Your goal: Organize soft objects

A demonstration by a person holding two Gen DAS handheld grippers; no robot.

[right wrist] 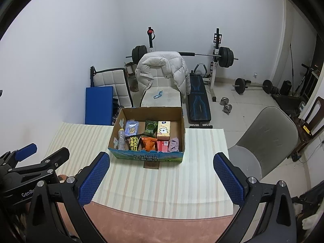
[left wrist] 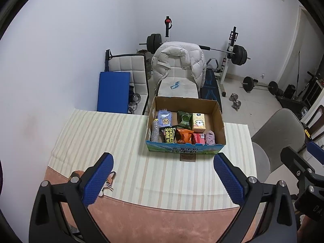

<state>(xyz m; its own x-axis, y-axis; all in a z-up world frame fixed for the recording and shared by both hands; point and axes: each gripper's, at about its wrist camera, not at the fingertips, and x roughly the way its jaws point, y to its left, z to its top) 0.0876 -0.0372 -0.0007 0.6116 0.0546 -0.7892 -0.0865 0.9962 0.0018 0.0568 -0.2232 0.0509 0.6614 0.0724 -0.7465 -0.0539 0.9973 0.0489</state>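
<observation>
An open cardboard box (left wrist: 219, 119) (right wrist: 183, 129) stands at the far edge of the striped table. Inside lie several soft packs: an orange snack bag (left wrist: 183, 135) (right wrist: 149, 143), a green pack (left wrist: 184, 119), a black "Shoe Shine" pack (left wrist: 168, 135), a purple pouch (left wrist: 165, 118), a yellow carton (left wrist: 198, 122), a red pack (left wrist: 198, 138), a lilac cloth (left wrist: 210, 138) (right wrist: 174, 144) and a clear bottle (left wrist: 155, 130). My left gripper (left wrist: 163, 179) is open and empty, hovering short of the box. My right gripper (right wrist: 162, 179) is open and empty beside it.
The striped cloth (left wrist: 101, 141) covers the table, with a pink mat (left wrist: 162, 222) near me. A small brown card (left wrist: 188, 158) lies in front of the box. A chair with a white jacket (left wrist: 178, 60), weights and a grey chair (right wrist: 267, 137) stand beyond.
</observation>
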